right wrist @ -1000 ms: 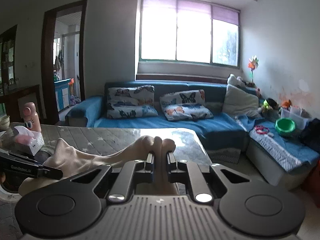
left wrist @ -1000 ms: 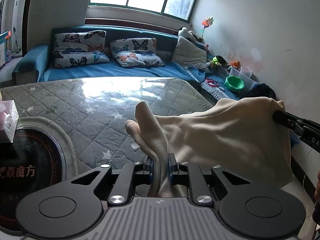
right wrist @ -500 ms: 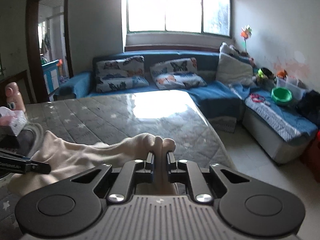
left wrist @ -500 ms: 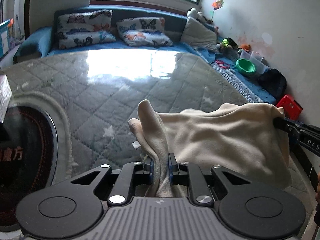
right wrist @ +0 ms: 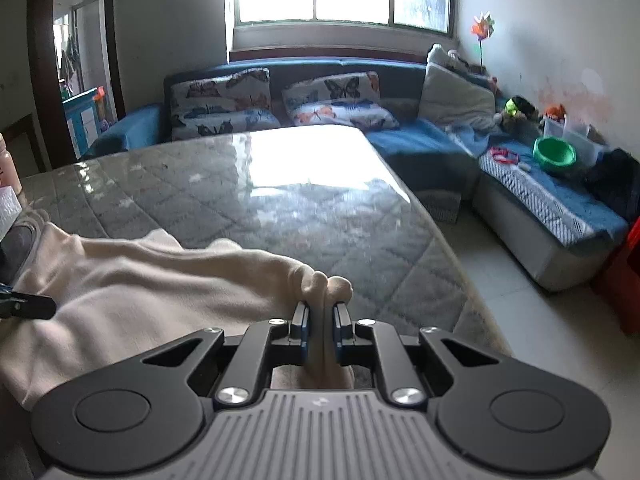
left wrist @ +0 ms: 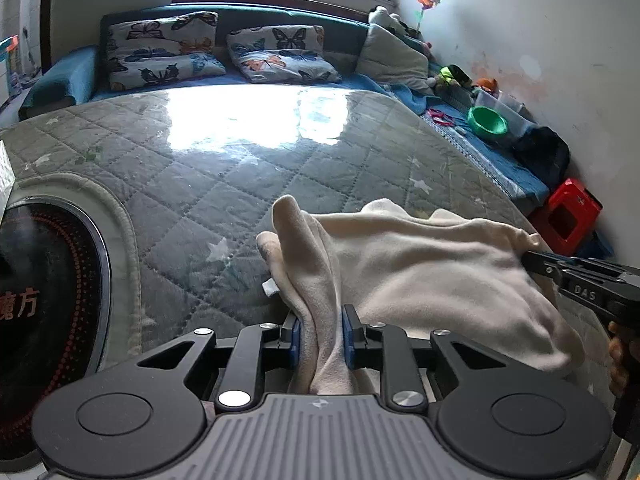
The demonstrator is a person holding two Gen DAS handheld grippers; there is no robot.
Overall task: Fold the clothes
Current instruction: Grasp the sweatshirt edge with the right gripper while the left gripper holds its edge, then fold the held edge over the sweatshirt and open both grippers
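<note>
- Left gripper [left wrist: 320, 334]: jaws clamped on a bunched edge of the cream fleece garment [left wrist: 420, 276].
- Right gripper [right wrist: 320, 330]: jaws clamped on the opposite bunched edge of the same garment [right wrist: 160, 280].
- Garment position: stretched between both grippers, over the near part of the grey quilted star-pattern table cover [left wrist: 240, 168]; whether it touches the cover cannot be told.
- Green round plastic bowl [left wrist: 487, 122]: on the blue-covered bench by the wall; contents not visible.
- Clear plastic box [left wrist: 498, 102]: just behind the bowl; contents unclear.
- Red plastic stool [left wrist: 570, 216]: on the floor beside the table.
- Black round cooktop [left wrist: 44, 312]: set into the table, left of the garment.
- Blue sofa [right wrist: 416, 140] with butterfly-print cushions [right wrist: 224, 104]: beyond the table.
</note>
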